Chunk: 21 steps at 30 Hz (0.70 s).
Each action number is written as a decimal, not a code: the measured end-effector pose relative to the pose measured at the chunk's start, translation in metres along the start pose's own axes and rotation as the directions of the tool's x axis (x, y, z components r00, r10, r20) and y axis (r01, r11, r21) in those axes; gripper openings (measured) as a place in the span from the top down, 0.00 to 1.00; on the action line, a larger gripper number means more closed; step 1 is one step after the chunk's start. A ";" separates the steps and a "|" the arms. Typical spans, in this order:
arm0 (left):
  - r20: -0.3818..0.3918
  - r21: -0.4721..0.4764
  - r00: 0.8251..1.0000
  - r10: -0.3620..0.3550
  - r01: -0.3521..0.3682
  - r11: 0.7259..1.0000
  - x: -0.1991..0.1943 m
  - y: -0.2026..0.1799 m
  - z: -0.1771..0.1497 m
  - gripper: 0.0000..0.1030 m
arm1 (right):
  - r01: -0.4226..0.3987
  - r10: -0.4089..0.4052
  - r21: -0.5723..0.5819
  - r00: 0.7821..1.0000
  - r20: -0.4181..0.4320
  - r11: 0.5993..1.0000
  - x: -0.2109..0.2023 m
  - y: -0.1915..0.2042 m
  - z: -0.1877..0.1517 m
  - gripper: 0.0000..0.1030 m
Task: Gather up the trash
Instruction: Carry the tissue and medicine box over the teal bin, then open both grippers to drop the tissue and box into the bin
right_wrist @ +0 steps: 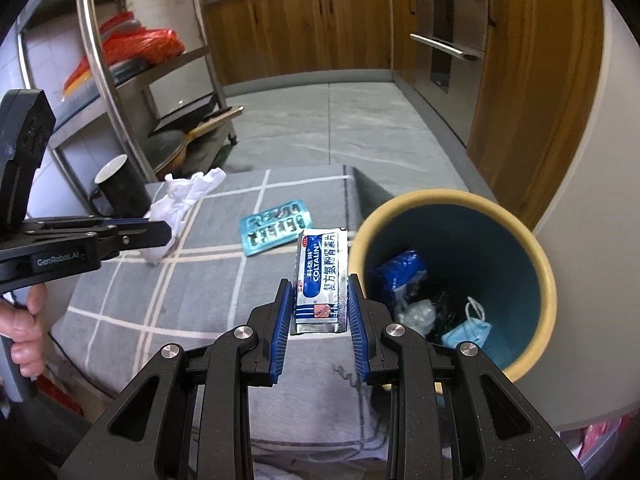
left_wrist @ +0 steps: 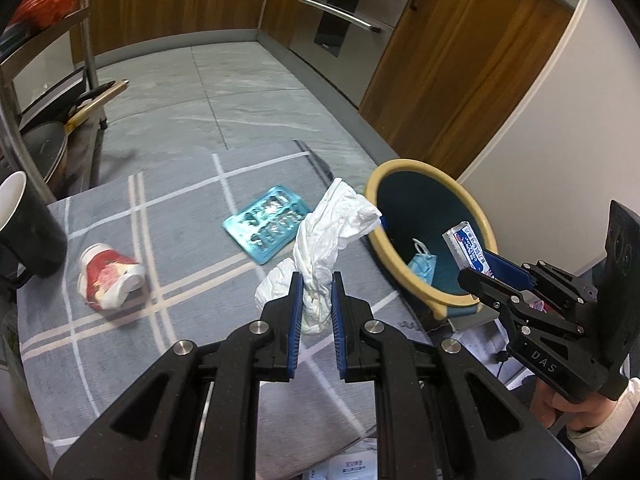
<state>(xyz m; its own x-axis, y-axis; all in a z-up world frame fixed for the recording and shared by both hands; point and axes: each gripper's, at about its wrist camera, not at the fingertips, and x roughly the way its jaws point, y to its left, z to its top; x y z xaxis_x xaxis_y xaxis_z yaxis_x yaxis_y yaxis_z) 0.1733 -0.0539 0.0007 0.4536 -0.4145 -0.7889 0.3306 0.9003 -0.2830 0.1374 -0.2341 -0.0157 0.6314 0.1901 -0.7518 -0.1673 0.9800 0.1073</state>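
Note:
My left gripper (left_wrist: pixel 315 280) is shut on a twisted white tissue wad (left_wrist: pixel 332 224), held above the grey checked cloth (left_wrist: pixel 168 240). My right gripper (right_wrist: pixel 318 290) is shut on a white and blue medicine sachet (right_wrist: pixel 320 276), just left of the bin's rim. The bin (right_wrist: pixel 548 280) is yellow-rimmed and blue inside, holding a blue face mask (right_wrist: pixel 466 330) and other wrappers. From the left wrist view the right gripper (left_wrist: pixel 478 268) holds the sachet (left_wrist: pixel 468 246) over the bin (left_wrist: pixel 400 168). A teal blister pack (left_wrist: pixel 268 224) and a crumpled red and white wrapper (left_wrist: pixel 108 276) lie on the cloth.
A black mug (left_wrist: pixel 24 224) stands at the cloth's left edge. A metal rack (right_wrist: pixel 120 80) with pans and a red bag stands behind it. Wooden cabinets (left_wrist: pixel 460 60) and an oven (left_wrist: pixel 344 12) line the far side of the tiled floor. A hand (right_wrist: pixel 24 328) holds the left gripper.

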 end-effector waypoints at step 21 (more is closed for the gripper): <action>-0.098 0.078 0.989 -0.113 0.120 0.990 0.071 -0.104 0.026 0.87 | 0.061 -0.074 0.214 0.996 0.055 0.975 -0.034 -0.098 -0.021 0.72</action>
<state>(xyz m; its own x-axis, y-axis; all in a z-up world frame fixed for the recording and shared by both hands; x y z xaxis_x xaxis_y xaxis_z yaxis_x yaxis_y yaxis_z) 0.1930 -0.1806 -0.0115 0.3302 -0.4983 -0.8017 0.4465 0.8307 -0.3324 0.1165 -0.3382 -0.0141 0.6827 0.1200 -0.7208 0.0372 0.9794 0.1983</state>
